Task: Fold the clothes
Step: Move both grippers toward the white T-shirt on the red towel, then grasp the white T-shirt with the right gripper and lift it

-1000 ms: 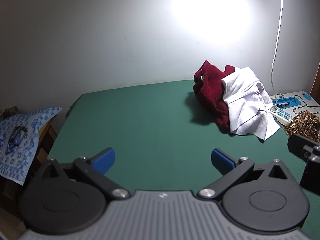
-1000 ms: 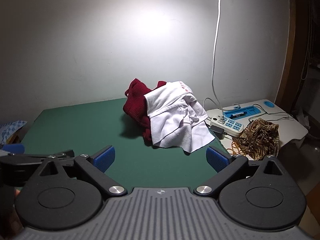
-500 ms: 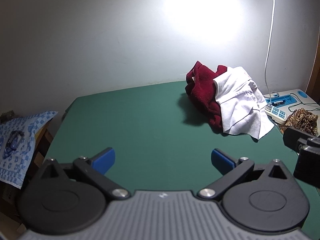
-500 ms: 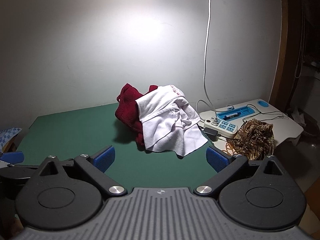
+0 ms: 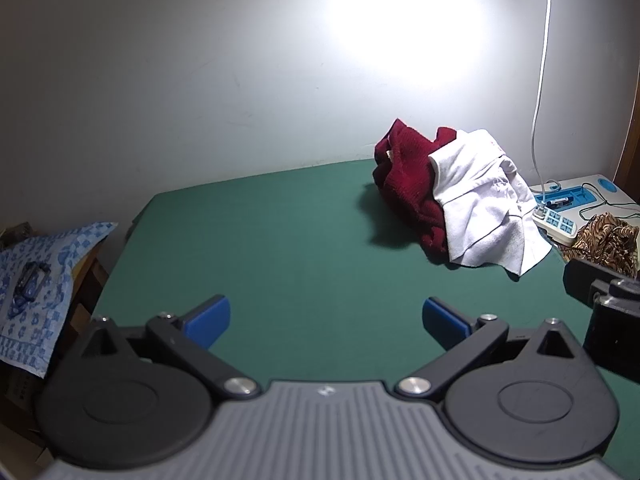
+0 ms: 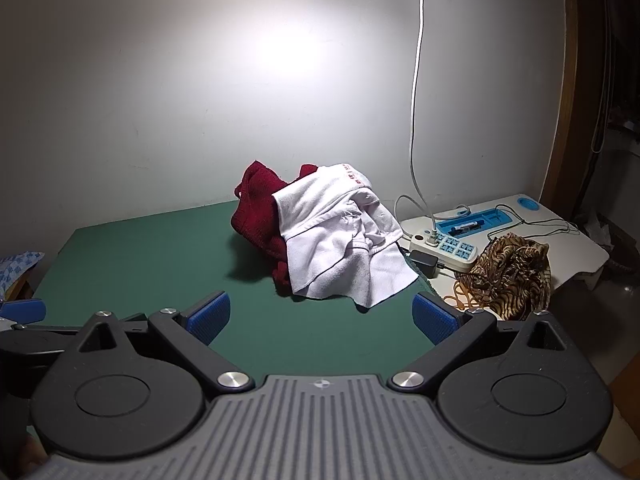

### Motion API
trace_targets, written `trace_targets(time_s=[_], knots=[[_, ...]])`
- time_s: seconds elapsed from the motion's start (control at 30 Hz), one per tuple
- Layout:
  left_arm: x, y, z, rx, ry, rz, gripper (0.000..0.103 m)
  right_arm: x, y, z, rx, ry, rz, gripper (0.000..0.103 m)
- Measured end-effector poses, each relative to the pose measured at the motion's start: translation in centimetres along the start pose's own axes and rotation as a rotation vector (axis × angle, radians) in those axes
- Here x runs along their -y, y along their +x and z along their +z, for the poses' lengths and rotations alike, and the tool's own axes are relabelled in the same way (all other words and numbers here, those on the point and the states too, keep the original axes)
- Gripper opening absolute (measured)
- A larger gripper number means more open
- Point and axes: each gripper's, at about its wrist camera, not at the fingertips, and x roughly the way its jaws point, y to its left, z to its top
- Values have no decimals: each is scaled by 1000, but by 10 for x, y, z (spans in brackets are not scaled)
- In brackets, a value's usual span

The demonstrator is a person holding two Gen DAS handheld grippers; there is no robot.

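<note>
A white garment [image 5: 484, 208] lies crumpled over a dark red knitted garment [image 5: 408, 176] at the far right of the green table [image 5: 280, 240]. The pile also shows in the right wrist view, the white garment [image 6: 344, 248] over the red one [image 6: 260, 216]. My left gripper [image 5: 326, 318] is open and empty, above the table's near part, well short of the pile. My right gripper [image 6: 320, 314] is open and empty, just in front of the white garment's near edge.
A white side table [image 6: 576, 248] stands right of the green table with a power strip [image 6: 444, 244], a blue tray [image 6: 480, 222] and a tiger-print cloth [image 6: 508, 276]. A white cable [image 6: 416, 100] hangs down the wall. A blue patterned cloth [image 5: 44, 272] lies at the left.
Both grippers have shifted a little, so the clothes pile sits slightly further left in both views. Both stay open and empty. The clothes have not moved.
</note>
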Motion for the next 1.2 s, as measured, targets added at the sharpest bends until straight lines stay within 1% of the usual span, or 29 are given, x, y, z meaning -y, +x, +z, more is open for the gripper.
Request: trace_targets(time_s=[0.5, 0.67, 0.8, 0.93, 1.0, 1.07, 1.2], knots=[[1, 8, 0, -13, 2, -9, 103, 0, 6, -1, -17, 1, -9, 100], [0, 16, -1, -29, 12, -16, 103, -1, 15, -1, -33, 6, -20, 100], [-1, 25, -5, -51, 50, -33, 103, -2, 25, -3, -45, 20, -53, 99], [-4, 32, -11, -45, 93, -64, 103, -5, 36, -6, -63, 46, -68, 99], [-4, 39, -14, -40, 113, -82, 103, -6, 45, -9, -65, 40, -73, 98], [-3, 49, -15, -47, 121, -102, 103, -7, 55, -10, -77, 18, -74, 90], [4, 72, -5, -49, 109, -134, 102, -2, 90, 4, -79, -43, -35, 88]])
